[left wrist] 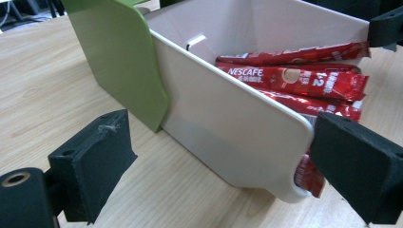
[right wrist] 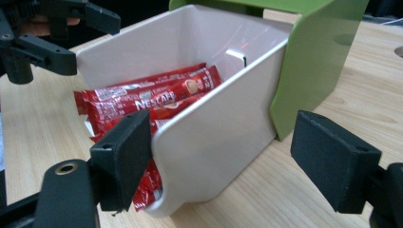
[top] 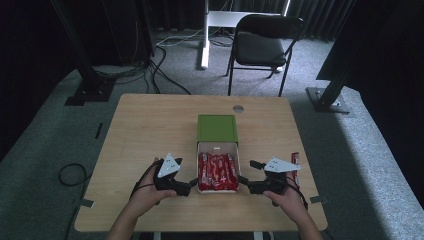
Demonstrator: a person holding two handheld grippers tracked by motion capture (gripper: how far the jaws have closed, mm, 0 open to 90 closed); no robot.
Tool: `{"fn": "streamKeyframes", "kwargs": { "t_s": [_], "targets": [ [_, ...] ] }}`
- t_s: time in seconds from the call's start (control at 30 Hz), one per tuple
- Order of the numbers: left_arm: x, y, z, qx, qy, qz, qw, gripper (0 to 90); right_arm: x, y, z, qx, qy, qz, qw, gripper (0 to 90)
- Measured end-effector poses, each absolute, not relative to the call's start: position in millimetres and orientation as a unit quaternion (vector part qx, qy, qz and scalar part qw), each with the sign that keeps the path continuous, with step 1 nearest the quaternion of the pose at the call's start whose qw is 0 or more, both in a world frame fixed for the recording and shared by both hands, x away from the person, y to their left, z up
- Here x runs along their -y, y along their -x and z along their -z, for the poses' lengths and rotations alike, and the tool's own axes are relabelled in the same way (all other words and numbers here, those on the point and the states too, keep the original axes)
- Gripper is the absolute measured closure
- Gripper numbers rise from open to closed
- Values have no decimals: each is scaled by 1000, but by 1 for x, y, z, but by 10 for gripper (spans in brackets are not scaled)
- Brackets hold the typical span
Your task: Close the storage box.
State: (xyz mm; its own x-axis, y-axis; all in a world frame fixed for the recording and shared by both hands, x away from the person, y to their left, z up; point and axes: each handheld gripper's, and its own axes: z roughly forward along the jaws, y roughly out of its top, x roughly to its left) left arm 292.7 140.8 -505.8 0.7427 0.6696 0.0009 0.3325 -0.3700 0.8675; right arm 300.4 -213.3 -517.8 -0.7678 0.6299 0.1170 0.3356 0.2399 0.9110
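1. A white drawer tray (top: 218, 148) is sitting pulled out toward the person from its green sleeve (top: 216, 128), near the middle of the wooden table (top: 150, 130). The tray is lying open on top.
2. Red coffee sachets (top: 217, 171) are lying lengthwise in the tray, filling most of its floor — the loading looks nearly finished, judging by the pile.
3. One more red sachet (top: 295, 161) is lying alone on the table toward the right edge, just beyond the right gripper. It looks like the one item left to put in.
4. The left gripper (top: 192, 184) is standing at the tray's front left corner. Its jaws are gaping wide with one side wall of the tray (left wrist: 228, 128) passing between them; the pads are not pressing on it, so nothing is held.
5. The right gripper (top: 243, 179) is mirroring this at the front right corner — jaws wide apart astride the other wall (right wrist: 214, 137), holding nothing.
6. Likely remaining: adding the stray sachet, then pushing the tray back into the sleeve.
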Motion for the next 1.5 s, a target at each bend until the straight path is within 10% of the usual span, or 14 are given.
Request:
{"fn": "streamKeyframes", "kwargs": {
  "t_s": [1.5],
  "targets": [
    [-134, -313, 508, -320, -813, -181, 451, 80, 213, -317, 519, -771, -329, -525, 145, 136]
  ]
}}
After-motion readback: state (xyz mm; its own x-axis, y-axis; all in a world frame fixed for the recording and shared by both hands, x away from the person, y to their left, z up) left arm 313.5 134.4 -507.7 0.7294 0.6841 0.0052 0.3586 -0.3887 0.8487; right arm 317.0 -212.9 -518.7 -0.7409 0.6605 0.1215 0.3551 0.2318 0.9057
